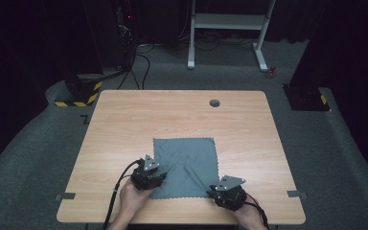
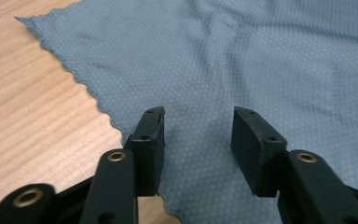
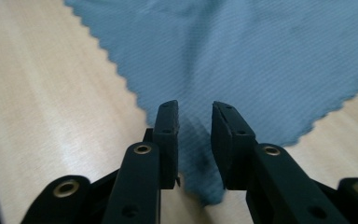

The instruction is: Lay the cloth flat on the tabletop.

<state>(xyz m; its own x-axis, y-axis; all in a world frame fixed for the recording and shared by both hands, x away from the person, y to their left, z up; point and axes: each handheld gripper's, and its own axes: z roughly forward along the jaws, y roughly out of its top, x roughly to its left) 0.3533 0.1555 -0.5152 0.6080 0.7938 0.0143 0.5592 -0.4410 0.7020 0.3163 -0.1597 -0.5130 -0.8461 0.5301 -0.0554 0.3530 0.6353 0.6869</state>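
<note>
A grey-blue cloth [image 1: 188, 160] with a zigzag edge lies spread flat on the wooden table [image 1: 172, 115], near its front edge. My left gripper [image 1: 161, 174] rests at the cloth's near left corner. In the left gripper view its jaws [image 2: 198, 135] stand open over the cloth [image 2: 261, 60], with nothing pinched. My right gripper [image 1: 214, 189] sits at the near right corner. In the right gripper view its jaws [image 3: 195, 135] are apart, and the cloth's corner [image 3: 200, 182] lies loose between and under them.
A round cable hole [image 1: 214, 102] sits in the table's far side. Small tape marks [image 1: 65, 196] [image 1: 293, 194] lie near the front corners. On the carpet beyond the table stand a white desk frame [image 1: 227, 28] and a yellow-and-black striped base [image 1: 79, 93].
</note>
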